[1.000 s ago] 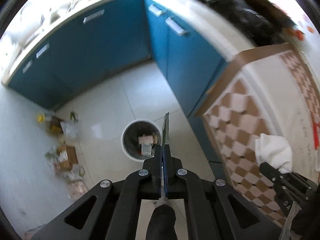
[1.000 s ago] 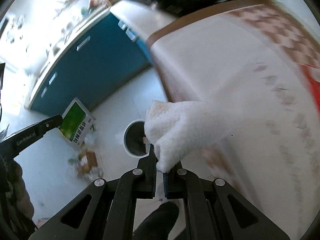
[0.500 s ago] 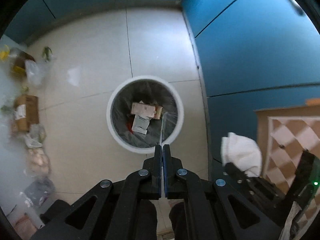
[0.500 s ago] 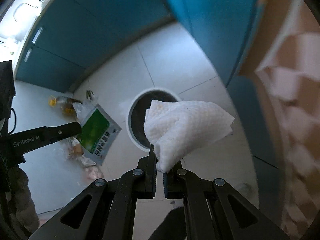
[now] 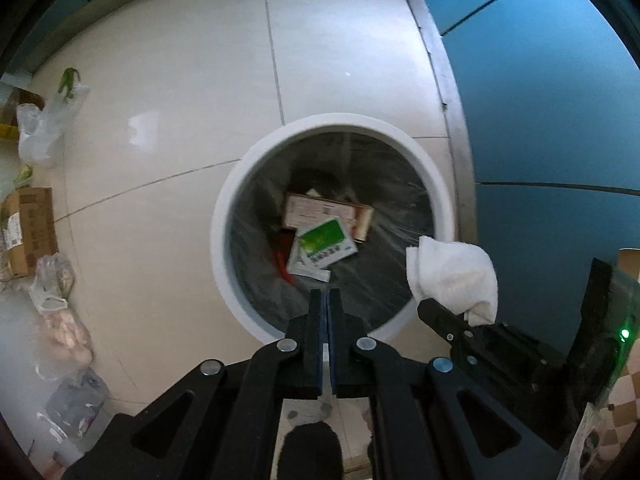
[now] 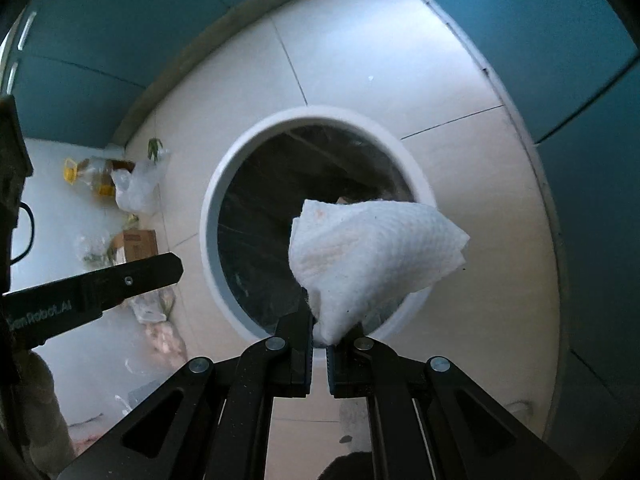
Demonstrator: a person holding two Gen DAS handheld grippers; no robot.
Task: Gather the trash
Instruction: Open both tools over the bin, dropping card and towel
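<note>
A round white-rimmed trash bin (image 5: 224,216) with a clear liner stands on the tiled floor below both grippers; it also shows in the right wrist view (image 6: 212,216). A green-and-white packet (image 5: 326,242) lies inside it on a cardboard box (image 5: 320,210). My left gripper (image 5: 325,300) hangs over the bin's near rim, nearly closed and empty. My right gripper (image 6: 319,326) is shut on a crumpled white paper towel (image 6: 372,256) over the bin's near right rim. The towel shows in the left wrist view (image 5: 452,276) too.
Blue cabinet fronts (image 5: 552,100) stand to the right and behind the bin. Along the left wall lie plastic bags (image 5: 44,124), a cardboard box (image 5: 30,228), an oil bottle (image 6: 90,174) and other litter. A checkered table corner (image 5: 628,384) is at far right.
The green packet has left my left gripper and now lies in the bin. Both grippers have come lower and closer over the bin. The right gripper still holds the towel.
</note>
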